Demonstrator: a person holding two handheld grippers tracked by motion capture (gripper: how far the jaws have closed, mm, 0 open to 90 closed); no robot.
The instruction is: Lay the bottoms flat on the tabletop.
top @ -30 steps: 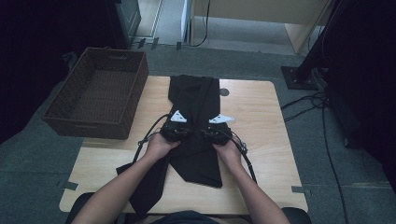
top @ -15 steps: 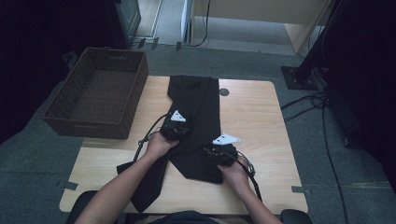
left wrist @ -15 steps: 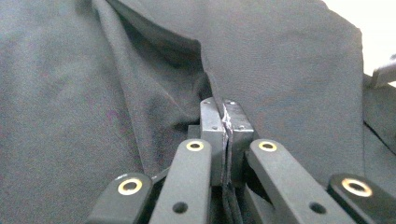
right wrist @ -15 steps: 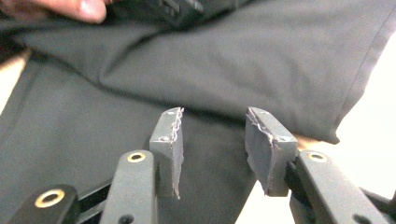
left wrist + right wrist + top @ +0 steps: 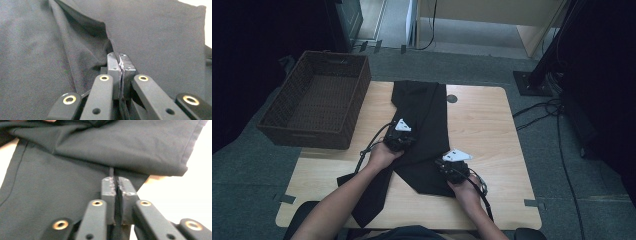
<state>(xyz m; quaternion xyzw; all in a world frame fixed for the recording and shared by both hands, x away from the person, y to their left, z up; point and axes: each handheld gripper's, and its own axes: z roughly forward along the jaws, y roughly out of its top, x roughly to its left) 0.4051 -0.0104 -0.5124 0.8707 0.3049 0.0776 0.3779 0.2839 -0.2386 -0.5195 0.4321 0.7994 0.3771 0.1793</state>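
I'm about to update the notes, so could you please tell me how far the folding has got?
Done: the black garment lies partly folded lengthwise on the table. In hand: the left gripper and right gripper are each shut on a fold of cloth. Left: probably finishing the folds; the basket holds nothing yet.

Light wooden table (image 5: 492, 120): black garment (image 5: 424, 125) spread lengthwise down middle; small dark disc (image 5: 452, 98) near far edge.

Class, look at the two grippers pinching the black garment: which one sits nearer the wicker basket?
The left gripper, up the black garment, toward the wicker basket; the right gripper sits near the table's front.
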